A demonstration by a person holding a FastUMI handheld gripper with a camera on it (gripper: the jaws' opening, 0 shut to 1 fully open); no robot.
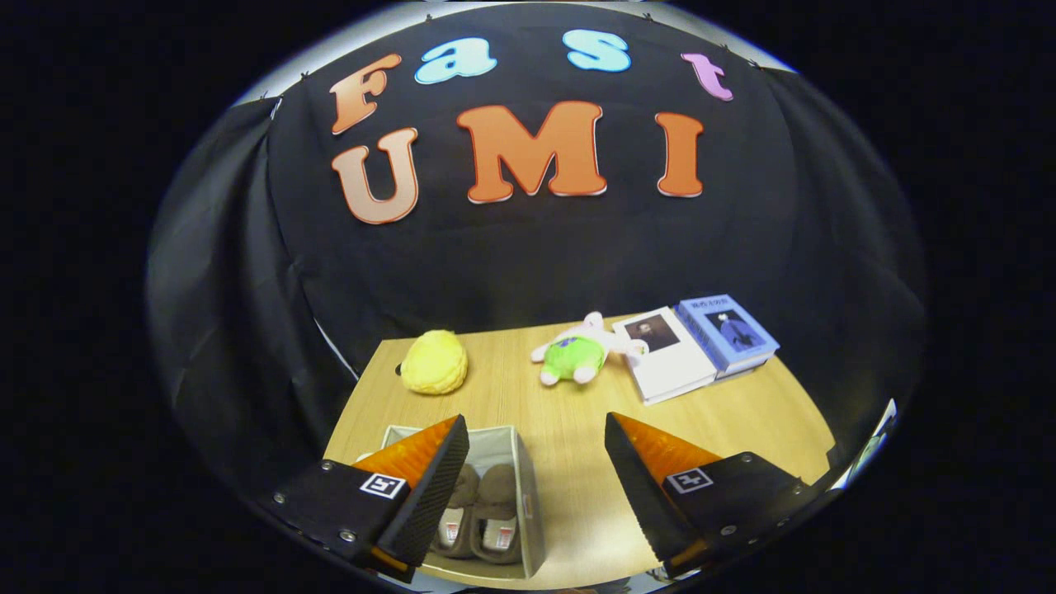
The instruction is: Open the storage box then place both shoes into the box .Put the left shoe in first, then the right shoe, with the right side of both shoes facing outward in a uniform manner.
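Ribbed wedge fingers (536, 450) spread empty above wooden table (577, 462), two fuzzy shoes (478, 516) inside fabric storage box (528, 495)

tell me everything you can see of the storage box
The storage box is a small open-topped bin with pale grey, fabric-looking walls, standing upright on the wooden table, nearer than the yellow plush. Its lid cannot be made out. Inside, a pair of brown shoes lie side by side on its floor, toes pointing away. The gripper hangs open above it: the left finger overlaps the box's left part in the gripper view, the right finger is over bare table beside it. Neither finger visibly touches it.
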